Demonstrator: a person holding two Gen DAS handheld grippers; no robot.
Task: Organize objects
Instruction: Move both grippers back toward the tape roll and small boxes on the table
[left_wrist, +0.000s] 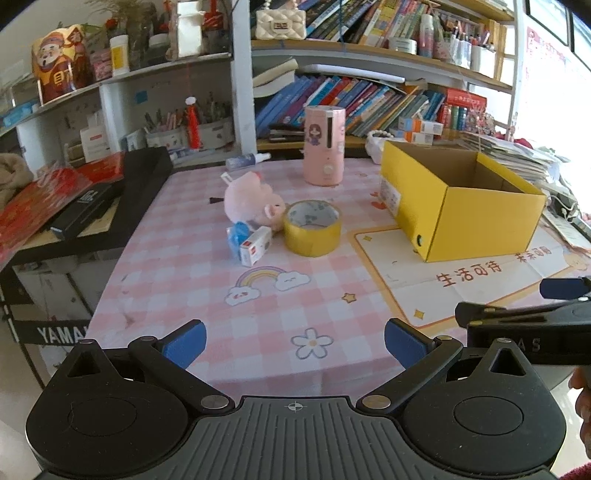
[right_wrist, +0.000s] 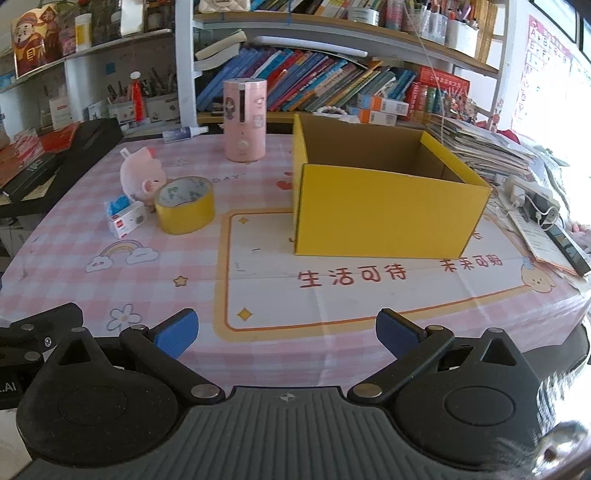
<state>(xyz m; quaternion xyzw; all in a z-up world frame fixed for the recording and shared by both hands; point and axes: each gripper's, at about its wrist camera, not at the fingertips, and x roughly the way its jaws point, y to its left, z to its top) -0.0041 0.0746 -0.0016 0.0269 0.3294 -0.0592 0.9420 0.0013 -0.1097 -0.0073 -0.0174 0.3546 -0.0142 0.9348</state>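
Note:
An open yellow cardboard box (left_wrist: 480, 218) (right_wrist: 384, 218) stands on the pink checked tablecloth, with nothing visible inside. Left of it lie a yellow tape roll (left_wrist: 312, 228) (right_wrist: 184, 210), a pink plush pig (left_wrist: 251, 201) (right_wrist: 142, 177), a small white box (left_wrist: 255, 245) (right_wrist: 127, 220) and a blue packet (left_wrist: 236, 232) (right_wrist: 117, 204). A pink cylinder (left_wrist: 324, 146) (right_wrist: 244, 120) stands farther back. My left gripper (left_wrist: 295, 341) hovers open over the table's near edge, well short of the objects. My right gripper (right_wrist: 286, 330) is open too, facing the box from the near edge.
Bookshelves (right_wrist: 332, 85) run behind the table. A black case with red books (left_wrist: 92, 199) sits left. Stacked papers (right_wrist: 487, 147) and a power strip (right_wrist: 532, 195) crowd the right side. A spray bottle (left_wrist: 245, 160) lies at the back. The other gripper (left_wrist: 535, 325) shows at right in the left wrist view.

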